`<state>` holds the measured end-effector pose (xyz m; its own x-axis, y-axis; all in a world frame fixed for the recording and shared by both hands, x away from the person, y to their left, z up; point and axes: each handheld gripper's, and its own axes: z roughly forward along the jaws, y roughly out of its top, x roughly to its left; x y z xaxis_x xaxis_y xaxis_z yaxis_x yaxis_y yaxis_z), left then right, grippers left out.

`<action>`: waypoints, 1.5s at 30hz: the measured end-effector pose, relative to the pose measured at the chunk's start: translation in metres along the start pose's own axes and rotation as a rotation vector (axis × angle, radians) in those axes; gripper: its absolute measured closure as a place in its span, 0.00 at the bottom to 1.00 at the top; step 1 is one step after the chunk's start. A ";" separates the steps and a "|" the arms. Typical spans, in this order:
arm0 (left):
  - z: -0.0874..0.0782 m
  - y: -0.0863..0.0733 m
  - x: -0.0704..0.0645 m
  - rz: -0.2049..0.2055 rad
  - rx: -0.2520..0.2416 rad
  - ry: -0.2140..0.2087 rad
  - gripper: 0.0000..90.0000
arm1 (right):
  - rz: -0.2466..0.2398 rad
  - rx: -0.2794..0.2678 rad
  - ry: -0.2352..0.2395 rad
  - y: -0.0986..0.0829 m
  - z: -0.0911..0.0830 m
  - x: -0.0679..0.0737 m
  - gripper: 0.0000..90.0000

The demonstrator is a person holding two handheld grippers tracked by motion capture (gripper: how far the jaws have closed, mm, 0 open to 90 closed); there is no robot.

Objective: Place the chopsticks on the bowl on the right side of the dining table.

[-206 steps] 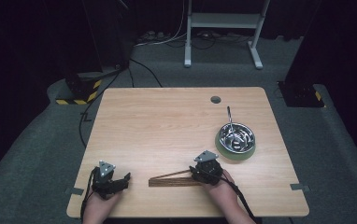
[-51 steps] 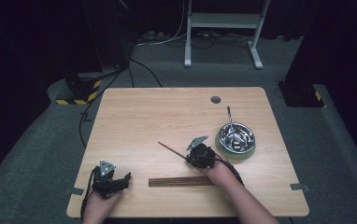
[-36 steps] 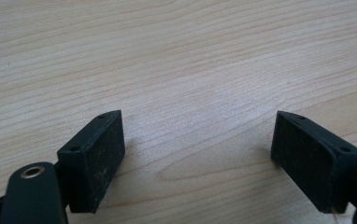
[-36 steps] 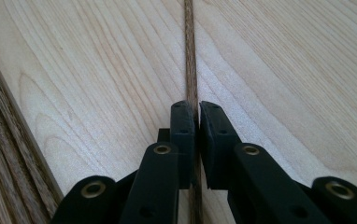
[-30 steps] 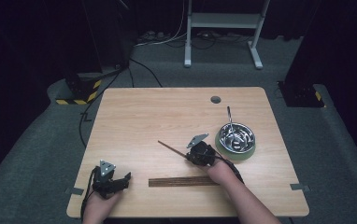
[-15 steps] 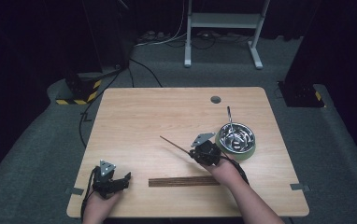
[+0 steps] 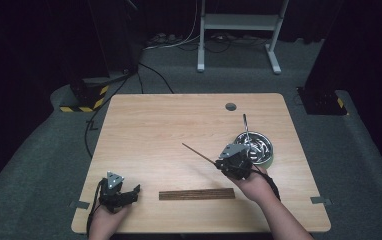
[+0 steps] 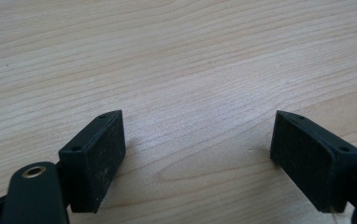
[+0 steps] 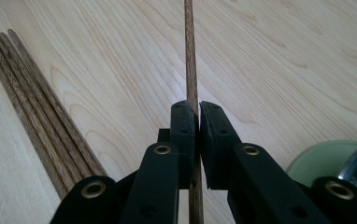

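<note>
At the near left corner of the table [image 7: 169, 120] the left gripper [image 7: 129, 194] rests low over the wood in the person's left hand [image 7: 106, 222]. In the left gripper view its jaws stand wide apart with bare tabletop between them and nothing held. To its right, a bundle of chopsticks [image 7: 197, 194] lies flat along the near edge, side by side and touching. Further right, the right gripper [image 7: 218, 163] is lifted above the table in the right hand [image 7: 251, 182]. Its jaws are clamped on a single chopstick [image 7: 199, 153], which points up and to the left, clear of the bundle. Just beside this gripper, on the right, sits a metal bowl [image 7: 265, 150] on a pale green base, with metal cutlery inside.
</note>
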<state>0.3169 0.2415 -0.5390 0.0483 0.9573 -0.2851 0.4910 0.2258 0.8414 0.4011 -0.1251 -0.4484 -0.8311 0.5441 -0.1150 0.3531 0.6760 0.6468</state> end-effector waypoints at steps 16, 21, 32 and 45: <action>0.003 0.000 -0.004 -0.034 -0.026 -0.010 0.20 | 0.052 -0.010 -0.075 -0.027 -0.040 -0.027 0.93; 0.003 0.000 -0.004 -0.026 -0.018 -0.009 0.20 | 0.056 -0.007 -0.103 -0.033 -0.048 -0.036 0.93; -0.001 -0.002 -0.004 -0.009 -0.005 -0.006 0.20 | 0.097 0.016 -0.138 -0.044 -0.053 -0.063 0.93; -0.002 -0.002 -0.004 -0.006 0.002 -0.009 0.20 | 0.122 0.041 -0.168 -0.049 -0.043 -0.084 0.93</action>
<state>0.3144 0.2378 -0.5389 0.0531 0.9543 -0.2942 0.4931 0.2311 0.8387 0.4358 -0.2250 -0.4380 -0.6991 0.6960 -0.1637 0.4667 0.6176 0.6331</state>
